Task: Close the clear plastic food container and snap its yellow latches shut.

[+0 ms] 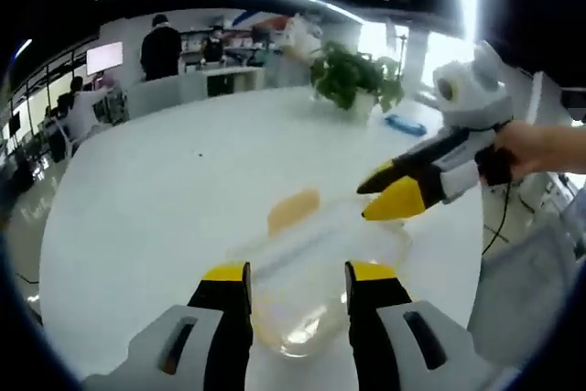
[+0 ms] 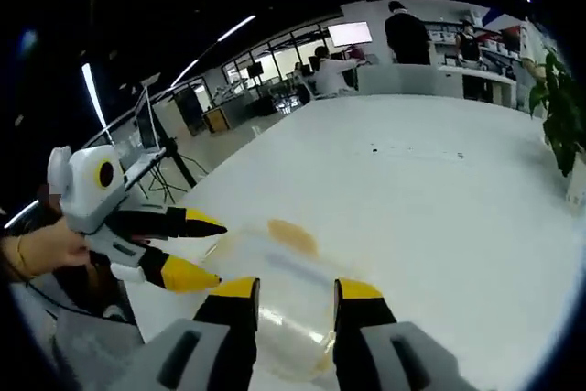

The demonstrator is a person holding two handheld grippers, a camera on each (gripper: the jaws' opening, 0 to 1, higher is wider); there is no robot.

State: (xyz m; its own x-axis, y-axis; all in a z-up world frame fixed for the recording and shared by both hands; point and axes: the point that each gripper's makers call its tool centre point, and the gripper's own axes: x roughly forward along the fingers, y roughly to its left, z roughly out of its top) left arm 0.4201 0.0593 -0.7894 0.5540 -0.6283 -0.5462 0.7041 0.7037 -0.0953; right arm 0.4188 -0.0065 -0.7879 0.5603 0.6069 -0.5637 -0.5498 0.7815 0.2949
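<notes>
The clear plastic container [image 1: 307, 295] lies on the white table [image 1: 165, 199], blurred, with a yellow latch [image 1: 293, 210] on its far side. My left gripper [image 1: 298, 274] stands open, its jaws either side of the container's near end. The right gripper [image 1: 368, 199] comes in from the right, open, tips at the container's right edge. In the right gripper view the container [image 2: 275, 272] and its yellow latch [image 2: 293, 235] lie ahead of my right gripper [image 2: 295, 292], whose jaws are apart over it. The left gripper [image 2: 214, 252] reaches in from the left, open. I cannot tell how the lid sits.
A potted plant [image 1: 352, 80] and a small blue thing [image 1: 403, 124] stand at the table's far side; the plant [image 2: 563, 116] also shows at the right rim. A hand [image 1: 540, 148] holds the right gripper. People sit and stand at desks [image 1: 165, 48] behind.
</notes>
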